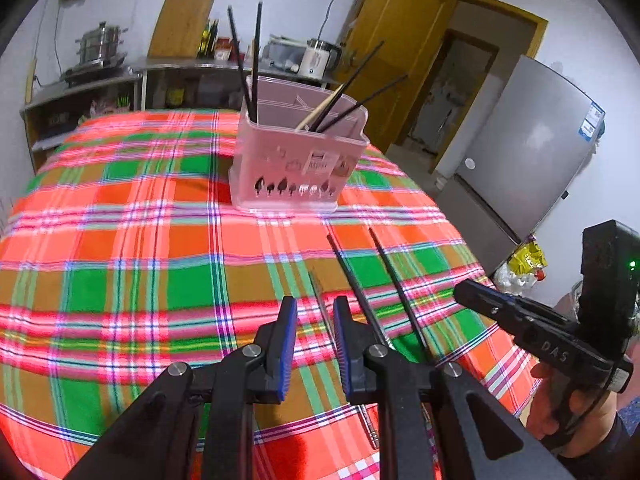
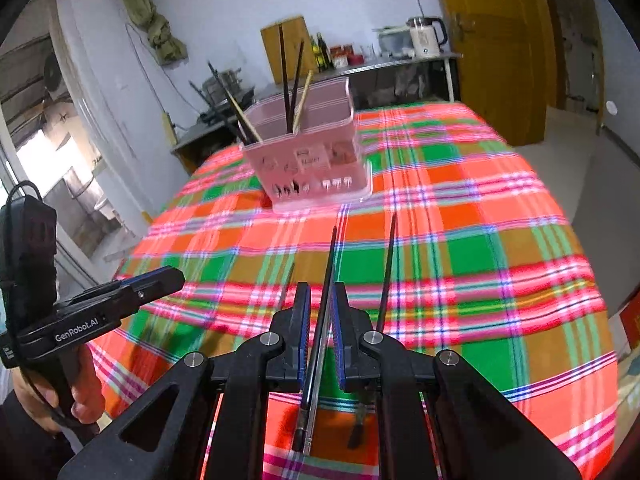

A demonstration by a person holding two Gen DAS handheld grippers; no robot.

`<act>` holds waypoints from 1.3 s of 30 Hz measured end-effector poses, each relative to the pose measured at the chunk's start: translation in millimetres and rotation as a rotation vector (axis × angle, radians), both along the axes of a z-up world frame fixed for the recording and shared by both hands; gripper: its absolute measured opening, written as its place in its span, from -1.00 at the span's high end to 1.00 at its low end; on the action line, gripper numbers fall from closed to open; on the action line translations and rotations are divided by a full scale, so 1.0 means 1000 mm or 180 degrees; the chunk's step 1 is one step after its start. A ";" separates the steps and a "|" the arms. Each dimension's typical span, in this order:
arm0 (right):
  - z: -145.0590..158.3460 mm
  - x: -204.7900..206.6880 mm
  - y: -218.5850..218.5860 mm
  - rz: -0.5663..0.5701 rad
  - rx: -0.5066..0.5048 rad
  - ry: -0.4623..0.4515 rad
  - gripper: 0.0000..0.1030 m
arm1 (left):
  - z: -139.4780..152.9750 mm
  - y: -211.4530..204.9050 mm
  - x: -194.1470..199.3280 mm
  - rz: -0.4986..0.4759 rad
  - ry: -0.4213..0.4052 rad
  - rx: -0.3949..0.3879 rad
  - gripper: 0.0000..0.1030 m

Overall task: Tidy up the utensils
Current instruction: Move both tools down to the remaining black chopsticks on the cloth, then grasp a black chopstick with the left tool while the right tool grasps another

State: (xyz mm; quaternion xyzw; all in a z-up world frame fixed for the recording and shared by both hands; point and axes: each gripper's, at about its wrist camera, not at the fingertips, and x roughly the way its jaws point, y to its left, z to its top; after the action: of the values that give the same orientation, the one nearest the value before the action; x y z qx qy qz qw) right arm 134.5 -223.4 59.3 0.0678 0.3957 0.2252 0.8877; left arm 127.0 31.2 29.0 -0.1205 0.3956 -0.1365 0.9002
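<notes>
- Count: 2 hand-held grippers, 1 pink chopstick holder [image 1: 300, 160], 3 loose chopsticks on the plaid tablecloth [image 1: 120, 240]: two black, one thin silvery
- In the holder, my left view shows at least five sticks: two dark ones upright at its left end, then one pale and two dark leaning out at its right end. My right view shows six in two bunches, each with one pale stick
- Left view only: grey fridge [image 1: 540, 140] off the table's right side, and the hand [image 1: 568, 408] wrapped round my right gripper's handle
- Right view only: butt ends of the loose chopsticks near the table's front edge, under my right gripper
- Left gripper [image 1: 316, 340]: jaws narrow, nothing clamped. The silvery chopstick [image 1: 320, 308] lies on the cloth in line with the gap, and both black ones sit just to its right
- Right gripper [image 2: 320, 332]: jaws narrow, pads clear of the stick. One black chopstick [image 2: 330, 264] runs straight through the gap, lying on the cloth below, with the silvery one right against it lower down
- Second black chopstick [image 2: 387, 272] lies just right of my right fingers, tip pointing toward the holder
- Holder stands upright past the chopstick tips, centre of the table, well apart from both grippers
</notes>
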 end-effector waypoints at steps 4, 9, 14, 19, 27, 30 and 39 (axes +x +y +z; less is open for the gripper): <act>-0.021 0.010 0.008 0.0049 -0.0059 0.0148 0.80 | -0.015 0.002 0.008 0.0026 0.0105 -0.0024 0.65; -0.043 0.021 0.019 0.0149 -0.0120 0.0338 0.80 | -0.026 0.005 0.015 0.0038 0.0193 -0.0081 0.65; -0.060 0.030 0.030 0.0188 -0.0240 0.0470 0.80 | -0.032 0.004 0.023 0.0014 0.0264 -0.0122 0.65; -0.067 0.035 0.032 0.0193 -0.0280 0.0506 0.80 | -0.036 -0.002 0.029 -0.0040 0.0308 -0.0150 0.65; -0.070 0.040 0.027 0.0136 -0.0324 0.0552 0.80 | -0.049 -0.019 0.050 -0.0142 0.0484 -0.0164 0.65; -0.069 0.044 0.028 0.0117 -0.0317 0.0567 0.80 | -0.055 -0.027 0.061 -0.0176 0.0557 -0.0167 0.65; -0.069 0.058 0.024 0.0036 -0.0333 0.0587 0.80 | -0.070 -0.042 0.086 -0.0166 0.0676 0.0079 0.65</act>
State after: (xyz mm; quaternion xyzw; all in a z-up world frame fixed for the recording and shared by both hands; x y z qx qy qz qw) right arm 192.9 -199.3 -9.4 0.0395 0.4874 0.2020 0.8486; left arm 212.9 -10.8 -41.4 -0.1128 0.4935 -0.1414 0.8507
